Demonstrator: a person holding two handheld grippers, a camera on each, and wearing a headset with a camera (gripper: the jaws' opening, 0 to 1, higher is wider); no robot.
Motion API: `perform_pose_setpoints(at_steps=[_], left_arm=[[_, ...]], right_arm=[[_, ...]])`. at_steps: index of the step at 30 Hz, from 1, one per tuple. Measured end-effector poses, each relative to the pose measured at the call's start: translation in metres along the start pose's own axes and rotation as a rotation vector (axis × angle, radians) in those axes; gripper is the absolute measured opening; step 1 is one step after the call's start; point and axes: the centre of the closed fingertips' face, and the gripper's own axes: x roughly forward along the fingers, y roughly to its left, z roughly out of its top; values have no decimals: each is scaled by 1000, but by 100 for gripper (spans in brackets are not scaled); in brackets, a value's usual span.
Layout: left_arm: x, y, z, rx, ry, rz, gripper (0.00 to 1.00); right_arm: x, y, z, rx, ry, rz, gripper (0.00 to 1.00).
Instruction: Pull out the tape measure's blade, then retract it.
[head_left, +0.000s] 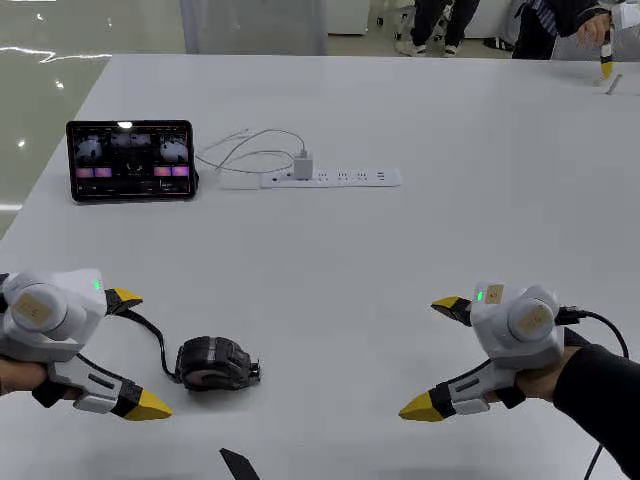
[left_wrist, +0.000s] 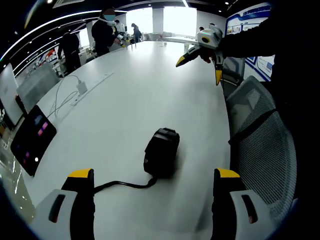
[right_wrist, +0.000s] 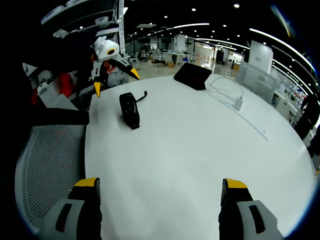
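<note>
While the tape measure (head_left: 213, 363) lies on the worktop (head_left: 350, 250), the left hand-held gripper (head_left: 138, 351) and right hand-held gripper (head_left: 431, 355) gape wide, empty.

L tongs (head_left: 138, 351), R tongs (head_left: 430, 355): white, yellow tips, green LEDs; black sleeve (head_left: 602, 392).

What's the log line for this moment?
left gripper: open, beside tape measure | right gripper: open, apart | tape measure: on table, ungripped, retracted
</note>
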Motion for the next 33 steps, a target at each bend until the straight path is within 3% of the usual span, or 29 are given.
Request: perform_pose_setpoints(at_steps=[14,26,33], left_arm=[[24,0,21,96,44,-50,95],[51,-5,8,161,154,-96,87],[63,-10,5,185,180,-128,76]], right_arm=[[30,7,27,-66,-7,66,99],[55,15,45,-98,-20,116,99],[72,21,52,-116,-17,143,99]])
